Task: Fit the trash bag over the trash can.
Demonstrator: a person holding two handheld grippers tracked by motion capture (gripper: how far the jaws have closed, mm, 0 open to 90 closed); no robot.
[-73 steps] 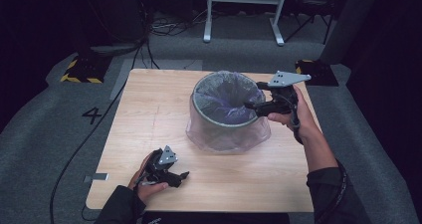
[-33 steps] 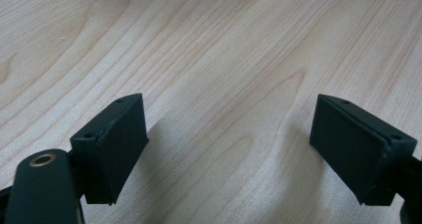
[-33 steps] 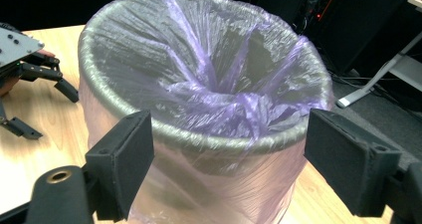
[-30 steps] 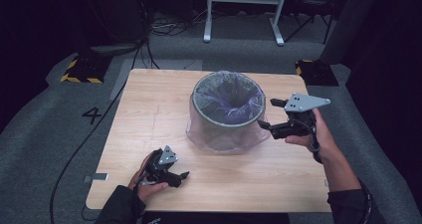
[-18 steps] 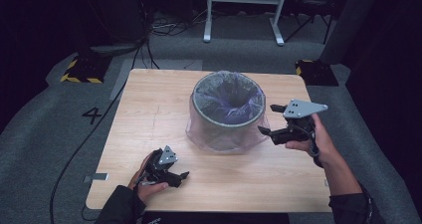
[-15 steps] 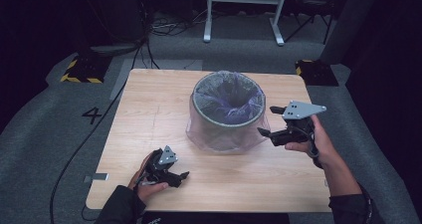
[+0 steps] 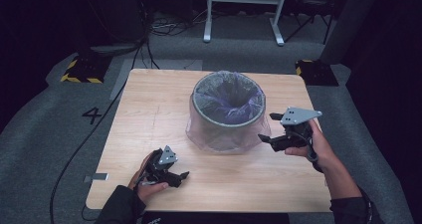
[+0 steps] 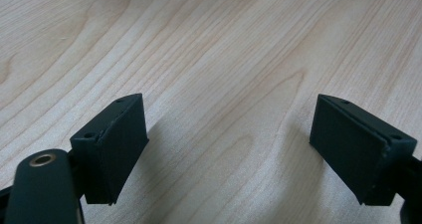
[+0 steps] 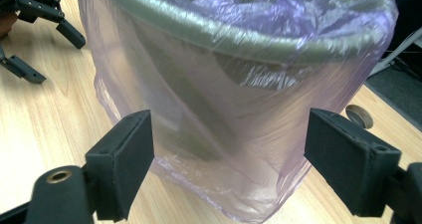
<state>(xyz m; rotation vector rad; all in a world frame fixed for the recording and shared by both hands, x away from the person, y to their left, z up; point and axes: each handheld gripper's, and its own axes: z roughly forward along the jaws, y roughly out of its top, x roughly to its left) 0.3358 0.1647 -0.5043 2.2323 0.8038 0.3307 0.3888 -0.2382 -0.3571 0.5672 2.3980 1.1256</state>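
1. High view: a bin point(image 7: 227, 109) lined with a purple bag point(image 7: 199, 134) stands mid-table point(image 7: 149, 109), nearer the far edge.
2. The right gripper point(image 7: 271, 129), jaws spread and empty, faces the bag's right side.
3. The left gripper point(image 7: 181, 176) rests released near the near edge.

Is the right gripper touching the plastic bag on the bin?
Apart. In the right gripper view, the right gripper stands open, and the plastic bag hangs behind its jaws with table showing between them. The high view shows a small gap too.
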